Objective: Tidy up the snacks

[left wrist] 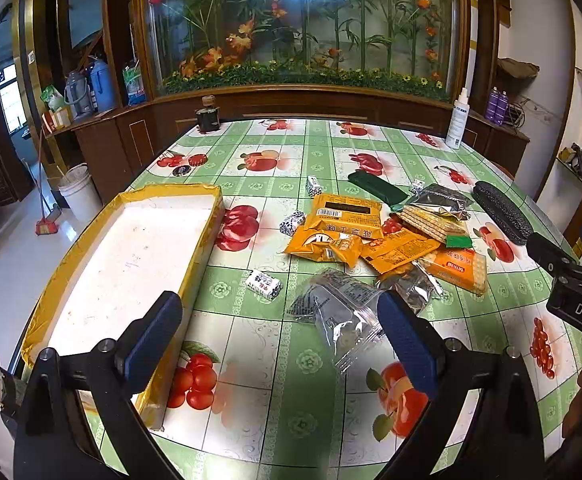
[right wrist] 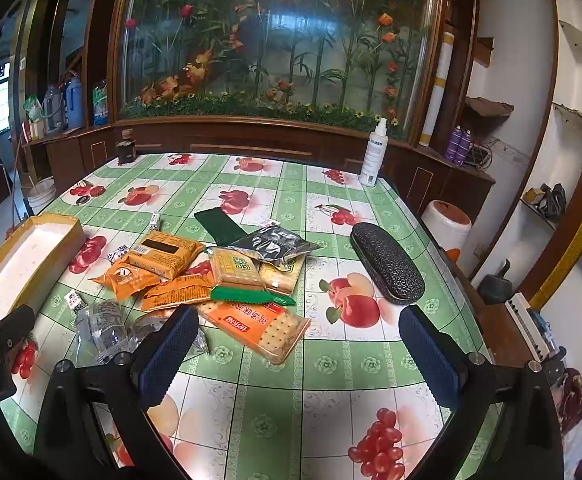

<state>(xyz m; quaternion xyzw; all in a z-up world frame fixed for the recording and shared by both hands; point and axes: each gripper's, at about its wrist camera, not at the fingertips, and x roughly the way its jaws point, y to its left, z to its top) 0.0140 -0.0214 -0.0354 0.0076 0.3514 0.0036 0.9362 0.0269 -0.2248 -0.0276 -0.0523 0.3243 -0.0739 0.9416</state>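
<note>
A heap of snack packets lies mid-table: orange packets (left wrist: 345, 216) (right wrist: 163, 254), an orange cracker pack (left wrist: 457, 270) (right wrist: 261, 330), a silver bag (left wrist: 441, 196) (right wrist: 275, 244), a clear wrapper (left wrist: 339, 312) (right wrist: 103, 330) and small wrapped candies (left wrist: 264, 284). A yellow-edged white tray (left wrist: 131, 264) (right wrist: 27, 256) stands to the left, with nothing in it. My left gripper (left wrist: 279, 324) is open and empty above the table, between the tray and the clear wrapper. My right gripper (right wrist: 299, 340) is open and empty, just in front of the cracker pack.
A black glasses case (left wrist: 503, 212) (right wrist: 387, 264) lies right of the heap, a dark green pouch (left wrist: 377, 188) (right wrist: 217, 224) behind it. A white spray bottle (left wrist: 457, 120) (right wrist: 373, 154) and a dark jar (left wrist: 207, 116) stand at the far edge. The fruit-print tablecloth (left wrist: 291, 380) covers the table.
</note>
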